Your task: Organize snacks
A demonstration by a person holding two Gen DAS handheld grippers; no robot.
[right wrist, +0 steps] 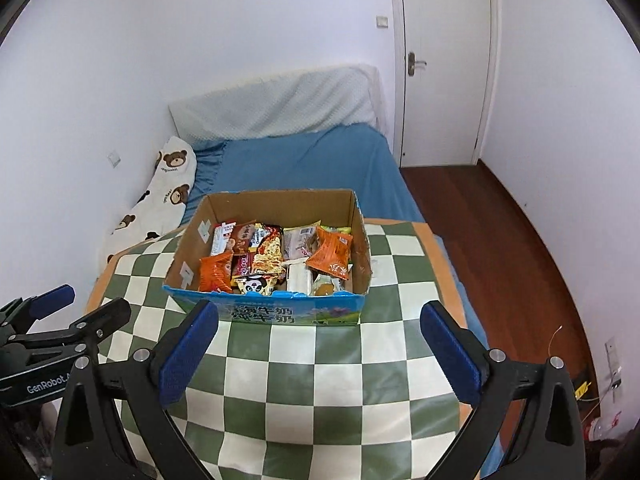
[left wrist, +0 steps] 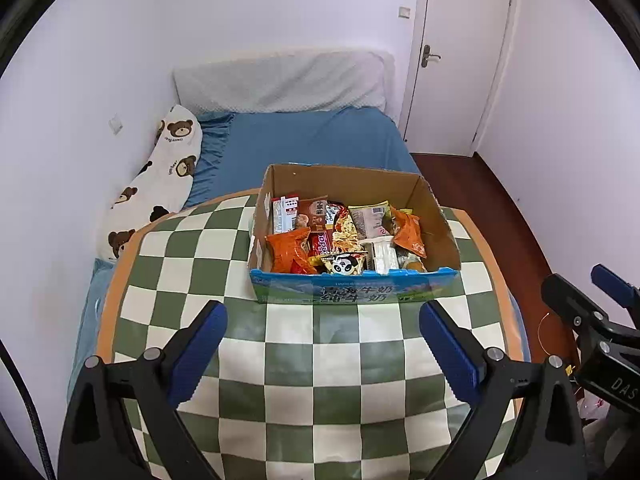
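An open-topped cardboard box (left wrist: 352, 236) with tall brown walls stands on a green-and-white checkered tablecloth (left wrist: 304, 380); bare cloth lies before it and on both sides. Packed snack packets (right wrist: 276, 258) fill its floor, reachable only from above.

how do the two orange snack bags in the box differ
The left orange bag sits at the box's near-left corner, beside the panda pack; the right orange bag lies toward the right wall. The left one looks redder and stands more upright; the right one is paler orange, tilted, resting on top of other packets. Both are crinkled foil-like bags, and neither is held by a hand-held gripper.
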